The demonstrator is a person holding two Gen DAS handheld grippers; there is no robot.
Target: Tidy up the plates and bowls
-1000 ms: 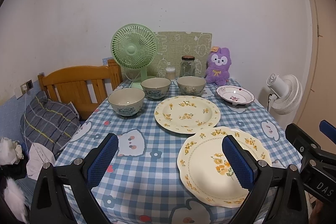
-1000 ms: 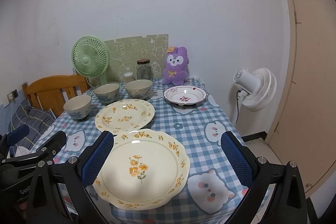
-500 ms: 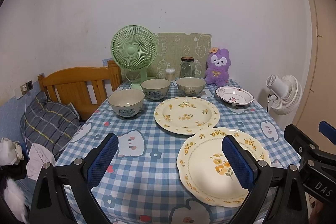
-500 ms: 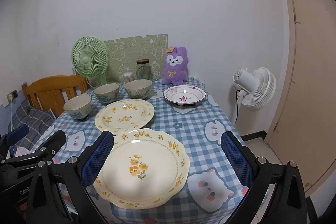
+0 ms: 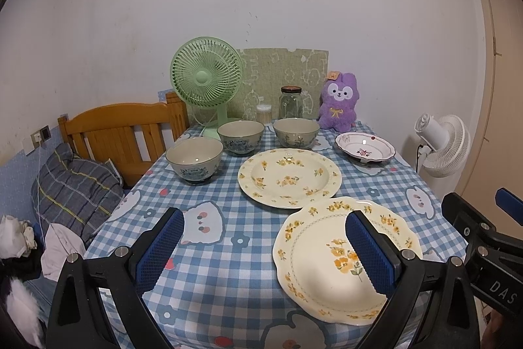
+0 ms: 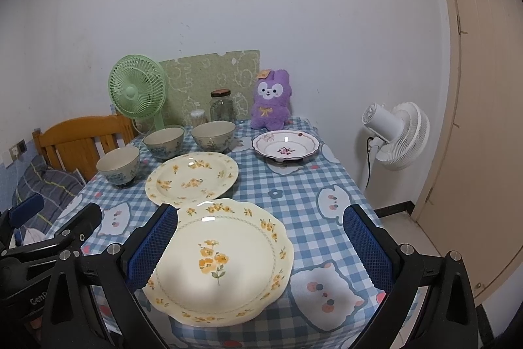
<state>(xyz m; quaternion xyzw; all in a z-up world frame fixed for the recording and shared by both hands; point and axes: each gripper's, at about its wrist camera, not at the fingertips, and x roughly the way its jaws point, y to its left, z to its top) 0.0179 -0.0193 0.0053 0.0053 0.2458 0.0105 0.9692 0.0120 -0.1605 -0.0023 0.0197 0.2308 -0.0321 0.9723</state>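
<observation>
Both grippers' jaws apart and holding nothing, above the near table edge (image 6: 366, 205), scalloped plate (image 6: 222, 257) overhanging it.

A lived-in home, a small bedroom corner. A wooden bed frame (image 5: 121, 126) with a plaid pillow (image 5: 75, 188) sits beside the checked cartoon tablecloth (image 5: 209, 237). A purple plush rabbit (image 5: 338, 102) and green desk fan (image 5: 206, 77) stand against the wall.

Black two-finger claws (image 5: 263, 246) (image 6: 261, 242), blue knurled pads (image 5: 160, 246), silver screws.
</observation>
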